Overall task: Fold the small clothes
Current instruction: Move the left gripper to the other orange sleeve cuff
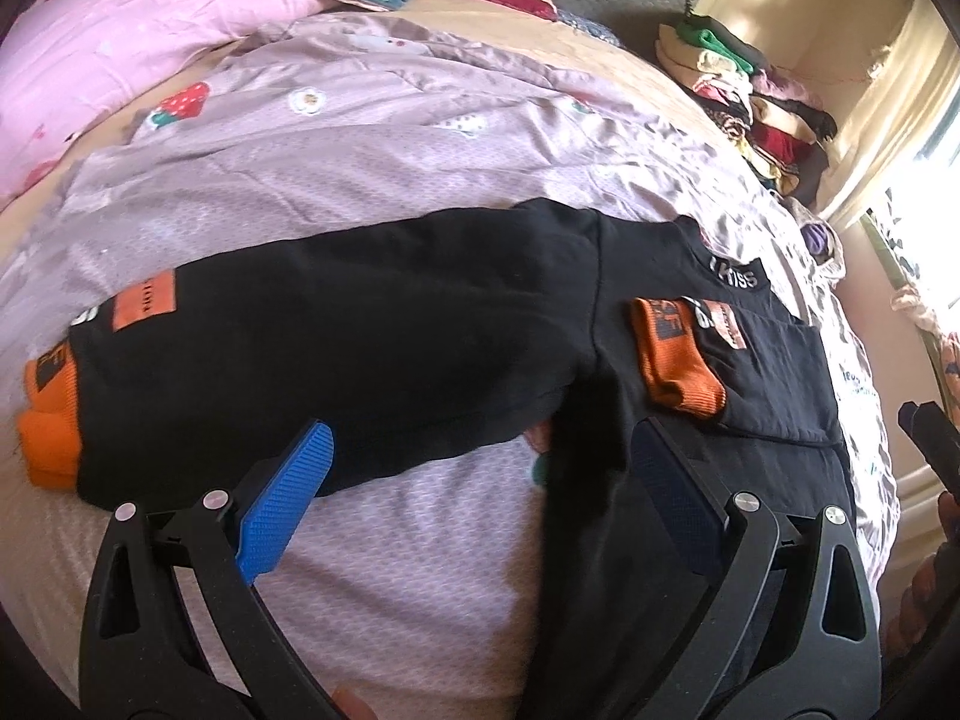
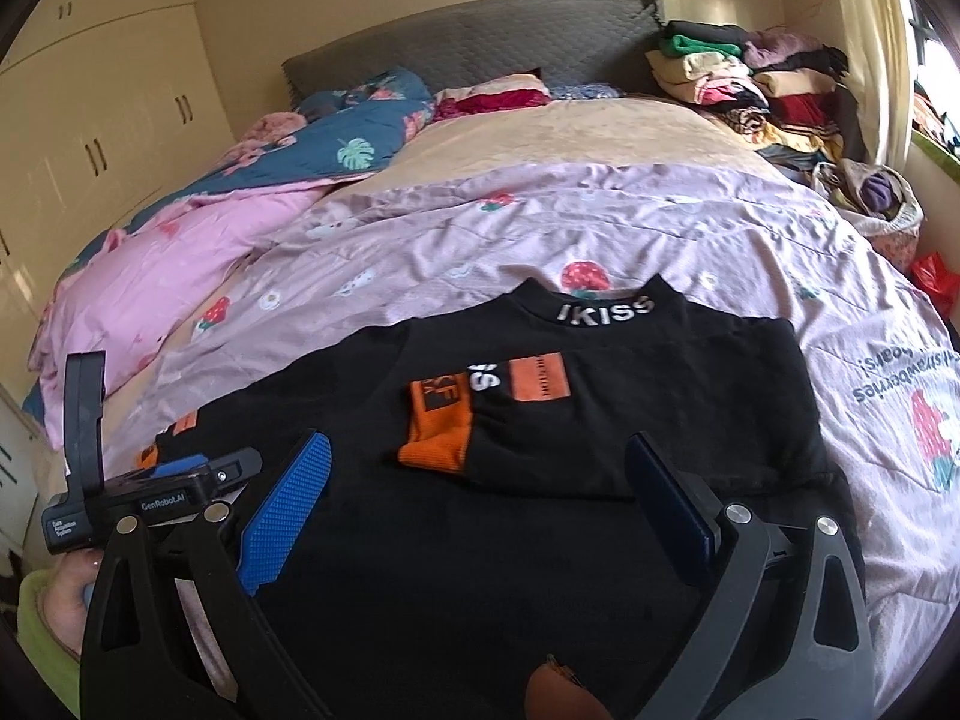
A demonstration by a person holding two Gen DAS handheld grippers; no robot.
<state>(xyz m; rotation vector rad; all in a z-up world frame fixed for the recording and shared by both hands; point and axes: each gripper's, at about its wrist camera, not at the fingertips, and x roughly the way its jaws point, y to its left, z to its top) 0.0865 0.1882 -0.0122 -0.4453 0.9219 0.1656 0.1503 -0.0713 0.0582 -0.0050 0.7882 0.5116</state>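
A small black sweatshirt (image 1: 600, 324) with orange cuffs lies flat on the bed, also in the right wrist view (image 2: 600, 420). Its right sleeve is folded across the chest, orange cuff (image 2: 438, 426) near the middle. Its left sleeve (image 1: 300, 348) stretches out to the left, orange cuff (image 1: 51, 420) at the end. My left gripper (image 1: 480, 456) is open and empty above the left armpit area. My right gripper (image 2: 480, 462) is open and empty over the lower body of the sweatshirt. The left gripper's body (image 2: 138, 492) shows at the left of the right wrist view.
The bed has a lilac strawberry-print cover (image 2: 540, 222). A pink and blue quilt (image 2: 210, 204) is bunched at the far left. A pile of folded clothes (image 2: 750, 78) sits at the far right by the grey headboard (image 2: 468, 42). Cream wardrobes (image 2: 90, 120) stand at left.
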